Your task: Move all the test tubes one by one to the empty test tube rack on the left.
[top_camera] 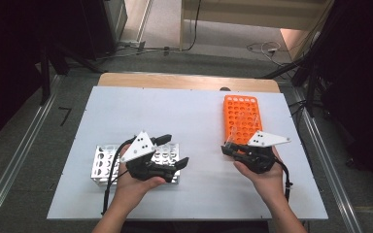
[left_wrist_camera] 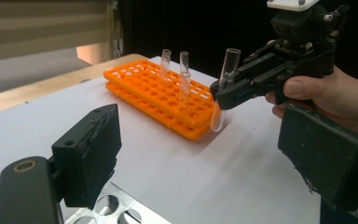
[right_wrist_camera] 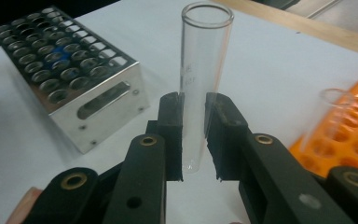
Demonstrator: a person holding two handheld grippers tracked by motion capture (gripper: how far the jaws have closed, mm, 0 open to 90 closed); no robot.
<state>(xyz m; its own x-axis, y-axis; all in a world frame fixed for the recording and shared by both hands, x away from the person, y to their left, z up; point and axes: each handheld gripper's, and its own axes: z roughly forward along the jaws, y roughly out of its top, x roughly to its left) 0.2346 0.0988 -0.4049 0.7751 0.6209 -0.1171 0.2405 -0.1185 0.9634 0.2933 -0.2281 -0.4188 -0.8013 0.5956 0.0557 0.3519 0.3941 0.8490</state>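
My right gripper (top_camera: 226, 149) (right_wrist_camera: 194, 136) is shut on a clear glass test tube (right_wrist_camera: 203, 70) (left_wrist_camera: 227, 79), held upright just off the near left corner of the orange tube rack (top_camera: 242, 115) (left_wrist_camera: 158, 91). The tube's lower end (left_wrist_camera: 216, 122) hangs beside the rack's edge, above the white board. Two more glass tubes (left_wrist_camera: 166, 63) (left_wrist_camera: 184, 74) stand in the orange rack. My left gripper (top_camera: 177, 150) (left_wrist_camera: 200, 140) is open with nothing between its jaws. It hovers over the right end of the metal tube rack (top_camera: 104, 162) (right_wrist_camera: 74, 70), pointing toward the right gripper.
A white board (top_camera: 175, 107) covers the wooden table, with bare space between the two racks. Dark stands and cables border the table on both sides. One tube (right_wrist_camera: 328, 112) in the orange rack stands close to the right gripper's jaws.
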